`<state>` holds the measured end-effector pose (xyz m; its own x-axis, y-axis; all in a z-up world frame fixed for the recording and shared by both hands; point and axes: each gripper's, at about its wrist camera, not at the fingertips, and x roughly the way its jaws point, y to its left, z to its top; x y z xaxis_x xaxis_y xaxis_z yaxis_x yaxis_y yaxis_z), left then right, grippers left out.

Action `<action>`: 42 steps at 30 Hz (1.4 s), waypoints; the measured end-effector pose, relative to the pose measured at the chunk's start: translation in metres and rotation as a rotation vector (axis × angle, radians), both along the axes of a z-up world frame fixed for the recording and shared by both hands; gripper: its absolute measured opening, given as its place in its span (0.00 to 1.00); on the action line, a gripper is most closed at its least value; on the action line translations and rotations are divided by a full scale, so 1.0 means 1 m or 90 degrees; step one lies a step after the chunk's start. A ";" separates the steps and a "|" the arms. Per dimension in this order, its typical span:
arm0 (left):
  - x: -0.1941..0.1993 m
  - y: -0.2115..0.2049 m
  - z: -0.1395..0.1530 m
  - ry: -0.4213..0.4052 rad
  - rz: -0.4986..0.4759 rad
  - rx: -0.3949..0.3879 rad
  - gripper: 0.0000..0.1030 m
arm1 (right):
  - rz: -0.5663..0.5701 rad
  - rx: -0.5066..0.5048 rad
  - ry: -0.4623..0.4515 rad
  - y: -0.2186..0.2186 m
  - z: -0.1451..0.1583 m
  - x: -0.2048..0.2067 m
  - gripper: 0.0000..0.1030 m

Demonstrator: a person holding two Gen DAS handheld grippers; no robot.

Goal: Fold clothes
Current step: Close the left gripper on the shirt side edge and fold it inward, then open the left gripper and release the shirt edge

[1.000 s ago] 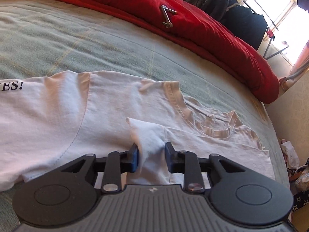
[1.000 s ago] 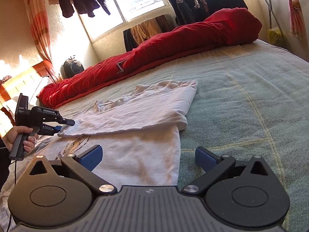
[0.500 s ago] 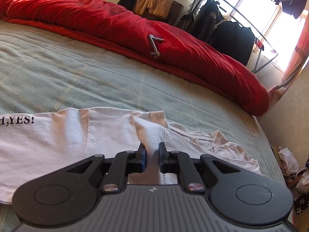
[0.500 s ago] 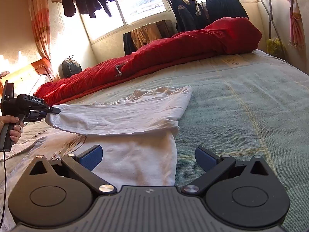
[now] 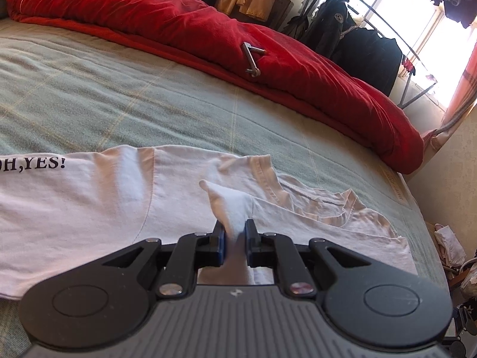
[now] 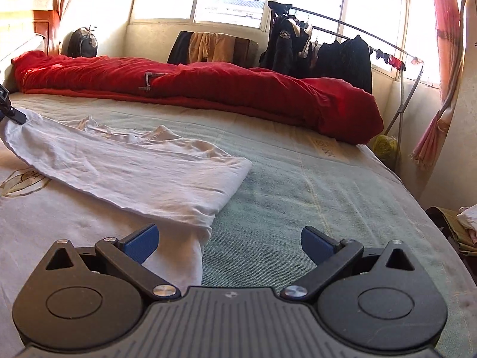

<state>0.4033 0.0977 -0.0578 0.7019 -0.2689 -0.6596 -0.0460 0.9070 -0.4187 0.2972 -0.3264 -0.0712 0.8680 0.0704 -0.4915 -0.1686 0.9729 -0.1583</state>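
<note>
The white T-shirt (image 5: pixel 89 205) lies spread on the green bed cover (image 5: pixel 149 98), printed side up, with "OH, YES!" legible near its left edge in the left wrist view. One side panel is already turned in over the body: the right wrist view shows that flap (image 6: pixel 143 176) draped across the shirt, its fold running toward the near hem. So the fold is started but far from finished, by my reading. The flap is not laid flat yet, the other side looks unfolded, and the lengthwise fold is still to come.

Now the left tongs (image 5: pixel 235 240): pads pressed together on a pinch of white fabric near the collar (image 5: pixel 268 179), the cloth peaking up between them like a little tent. They point down at the bed at a moderate slope. In the right wrist view the tip of those same tongs (image 6: pixel 15 115) shows at the far left edge, with the corner of the flap hanging from it, raised off the shirt.

The right tongs (image 6: pixel 229 243) stand wide apart, nothing between the blue pads (image 6: pixel 140 240), hovering low over the shirt's near edge where it meets the bare cover.

Beyond, a red quilt (image 5: pixel 208 38) is bunched along the far side of the bed.
</note>
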 end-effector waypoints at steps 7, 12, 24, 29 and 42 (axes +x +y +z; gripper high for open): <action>-0.011 0.007 -0.014 0.017 0.019 0.001 0.11 | 0.004 0.018 -0.008 -0.002 0.003 0.000 1.00; -0.005 0.010 -0.008 0.015 0.031 0.012 0.11 | 0.017 0.034 -0.030 -0.003 0.008 -0.004 0.99; -0.006 -0.046 0.032 -0.018 -0.074 0.066 0.24 | 0.131 0.026 0.016 0.022 0.011 0.024 0.60; 0.019 -0.139 0.033 -0.016 -0.224 0.004 0.31 | 0.127 0.119 0.092 0.005 -0.001 0.035 0.61; 0.089 -0.316 -0.023 0.109 -0.430 -0.108 0.33 | 0.141 0.130 0.089 0.004 -0.007 0.035 0.70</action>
<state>0.4926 -0.2183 -0.0808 0.2356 -0.7167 -0.6564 0.4250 0.6834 -0.5936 0.3320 -0.3228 -0.0782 0.7460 0.3594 -0.5606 -0.3857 0.9195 0.0763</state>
